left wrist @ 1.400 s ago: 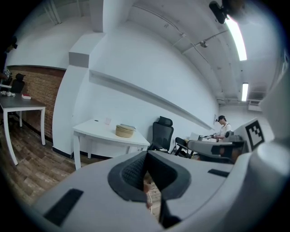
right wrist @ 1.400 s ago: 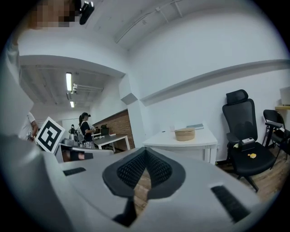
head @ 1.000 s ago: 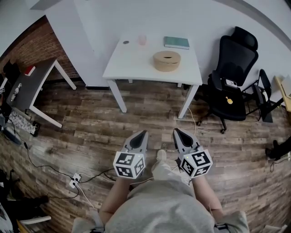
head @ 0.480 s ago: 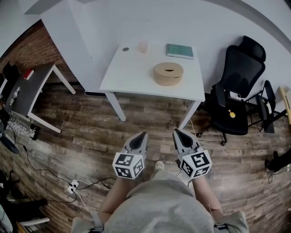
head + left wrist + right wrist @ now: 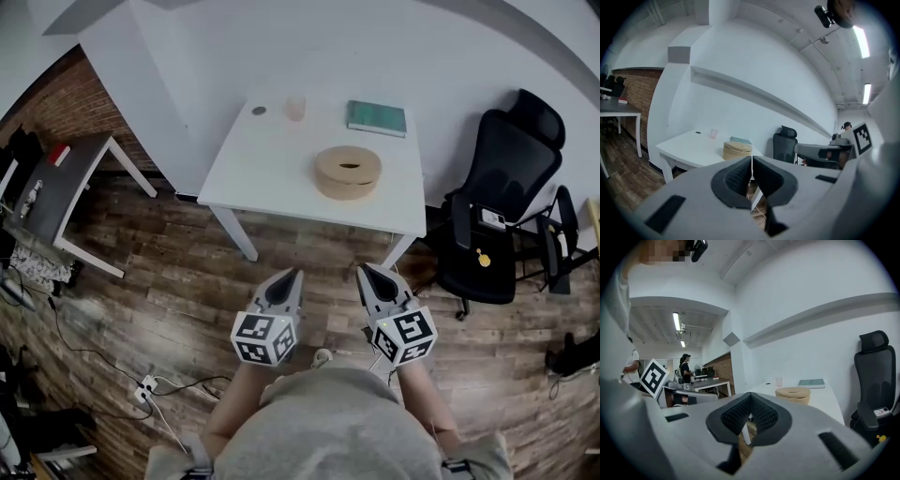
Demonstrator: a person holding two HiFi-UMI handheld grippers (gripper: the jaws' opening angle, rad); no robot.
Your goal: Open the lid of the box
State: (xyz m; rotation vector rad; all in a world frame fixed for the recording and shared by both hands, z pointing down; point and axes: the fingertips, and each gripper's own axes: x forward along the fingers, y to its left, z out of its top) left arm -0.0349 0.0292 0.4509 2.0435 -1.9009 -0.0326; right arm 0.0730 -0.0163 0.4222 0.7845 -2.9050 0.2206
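A round, low, tan box with a slotted lid [image 5: 347, 172] sits on a white table [image 5: 272, 159]; it also shows as the box [image 5: 737, 150] in the left gripper view and the box [image 5: 793, 394] in the right gripper view. My left gripper [image 5: 294, 274] and right gripper [image 5: 363, 270] hang side by side above the wooden floor, well short of the table. Both are shut with nothing between the jaws. In their own views the left gripper [image 5: 752, 164] and right gripper [image 5: 750, 400] point toward the table.
On the table lie a green book [image 5: 377, 117], a pink cup [image 5: 295, 108] and a small dark disc [image 5: 259, 111]. A black office chair [image 5: 502, 216] stands right of the table, a grey desk [image 5: 56, 183] at the left. Cables and a power strip [image 5: 142, 387] lie on the floor.
The table and box have come nearer and lower in the head view as the person walks forward. Both grippers keep their place and stay shut.
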